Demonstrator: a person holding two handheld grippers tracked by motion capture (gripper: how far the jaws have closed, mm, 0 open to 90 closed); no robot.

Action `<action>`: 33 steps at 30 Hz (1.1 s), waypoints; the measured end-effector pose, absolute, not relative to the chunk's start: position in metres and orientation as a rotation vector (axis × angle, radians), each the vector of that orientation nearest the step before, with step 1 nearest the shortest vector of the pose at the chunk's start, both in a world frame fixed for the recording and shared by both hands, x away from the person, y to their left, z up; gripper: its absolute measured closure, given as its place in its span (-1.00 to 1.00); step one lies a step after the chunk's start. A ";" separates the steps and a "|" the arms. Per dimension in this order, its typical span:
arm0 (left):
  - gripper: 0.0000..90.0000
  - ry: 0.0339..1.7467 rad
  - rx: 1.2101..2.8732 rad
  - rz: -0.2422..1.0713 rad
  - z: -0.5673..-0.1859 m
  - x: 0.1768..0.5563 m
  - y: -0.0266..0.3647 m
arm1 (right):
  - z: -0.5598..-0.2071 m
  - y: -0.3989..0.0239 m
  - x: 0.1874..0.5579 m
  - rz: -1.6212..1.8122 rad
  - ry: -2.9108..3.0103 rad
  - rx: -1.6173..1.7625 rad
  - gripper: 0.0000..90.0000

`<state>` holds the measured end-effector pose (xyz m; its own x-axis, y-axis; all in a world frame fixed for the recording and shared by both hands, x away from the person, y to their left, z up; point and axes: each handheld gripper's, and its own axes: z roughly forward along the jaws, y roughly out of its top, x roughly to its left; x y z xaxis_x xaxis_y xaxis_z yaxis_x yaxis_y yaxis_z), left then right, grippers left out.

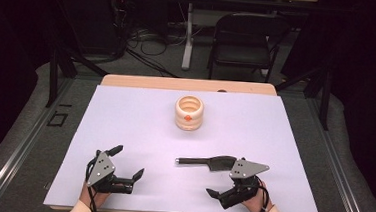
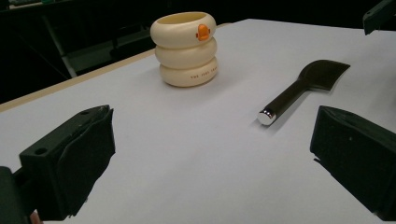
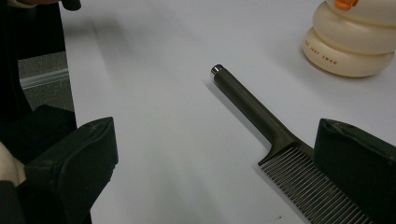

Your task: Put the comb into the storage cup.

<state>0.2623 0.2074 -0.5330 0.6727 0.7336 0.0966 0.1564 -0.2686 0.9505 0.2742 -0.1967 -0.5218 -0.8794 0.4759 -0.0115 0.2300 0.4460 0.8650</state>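
A cream holder (image 1: 189, 113) shaped like three stacked rings, with an orange mark, stands upright at the table's middle back. A black comb (image 1: 207, 162) lies flat, its handle pointing left. My left gripper (image 1: 128, 161) rests open at the front left with nothing between its jaws. In the left gripper view the holder (image 2: 187, 49) and comb (image 2: 299, 88) lie well ahead of this gripper (image 2: 210, 163). My right gripper (image 1: 219, 178) is open at the front right. The comb's toothed end (image 3: 303, 186) lies just inside its right jaw, apart from the left jaw.
A white sheet (image 1: 125, 116) covers the wooden table (image 1: 187, 84). Behind the table are a black folding chair (image 1: 245, 40), a white table leg (image 1: 188, 36) and floor cables (image 1: 150, 45). Dark frame posts flank both sides.
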 end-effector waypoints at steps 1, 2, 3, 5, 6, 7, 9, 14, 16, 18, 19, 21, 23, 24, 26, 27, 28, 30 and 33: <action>-1.00 0.711 1.790 0.656 -0.533 0.263 0.208 | -0.522 -0.196 0.275 1.403 2.449 0.611 -1.00; -1.00 0.711 1.789 0.654 -0.533 0.263 0.207 | -0.522 -0.196 0.275 1.405 2.450 0.614 -1.00; -1.00 0.709 1.791 0.655 -0.533 0.263 0.207 | -0.522 -0.196 0.276 1.405 2.452 0.612 -1.00; -1.00 0.708 1.791 0.656 -0.533 0.263 0.207 | -0.522 -0.195 0.277 1.409 2.455 0.608 -1.00; -1.00 0.708 1.791 0.657 -0.533 0.263 0.207 | -0.522 -0.194 0.277 1.408 2.457 0.608 -1.00; -1.00 0.708 1.793 0.656 -0.533 0.263 0.206 | -0.522 -0.194 0.277 1.405 2.461 0.611 -1.00; -1.00 0.711 1.795 0.654 -0.533 0.263 0.206 | -0.523 -0.192 0.278 1.404 2.471 0.602 -1.00; -1.00 0.712 1.794 0.655 -0.533 0.263 0.207 | -0.523 -0.189 0.281 1.401 2.485 0.597 -1.00; -1.00 0.713 1.792 0.654 -0.533 0.263 0.207 | -0.523 -0.187 0.283 1.401 2.490 0.596 -1.00; -1.00 0.712 1.794 0.656 -0.533 0.263 0.207 | -0.523 -0.185 0.284 1.399 2.496 0.593 -1.00; -1.00 0.711 1.794 0.656 -0.533 0.263 0.207 | -0.523 -0.184 0.285 1.399 2.497 0.591 -1.00; -1.00 0.712 1.794 0.657 -0.533 0.263 0.207 | -0.524 -0.182 0.287 1.395 2.504 0.589 -1.00; -1.00 0.712 1.795 0.658 -0.533 0.263 0.207 | -0.524 -0.180 0.288 1.390 2.513 0.585 -1.00; -1.00 0.712 1.796 0.659 -0.533 0.263 0.207 | -0.524 -0.179 0.289 1.389 2.513 0.584 -1.00; -1.00 0.713 1.795 0.659 -0.533 0.263 0.207 | -0.524 -0.177 0.290 1.385 2.519 0.582 -1.00; -1.00 0.712 1.796 0.659 -0.533 0.263 0.207 | -0.524 -0.176 0.291 1.385 2.521 0.579 -1.00; -1.00 0.711 1.796 0.659 -0.533 0.263 0.207 | -0.524 -0.175 0.292 1.384 2.525 0.578 -1.00; -1.00 0.711 1.798 0.656 -0.533 0.263 0.207 | -0.524 -0.173 0.293 1.382 2.527 0.576 -1.00; -1.00 0.711 1.793 0.657 -0.533 0.263 0.207 | -0.523 -0.170 0.296 1.376 2.531 0.575 -1.00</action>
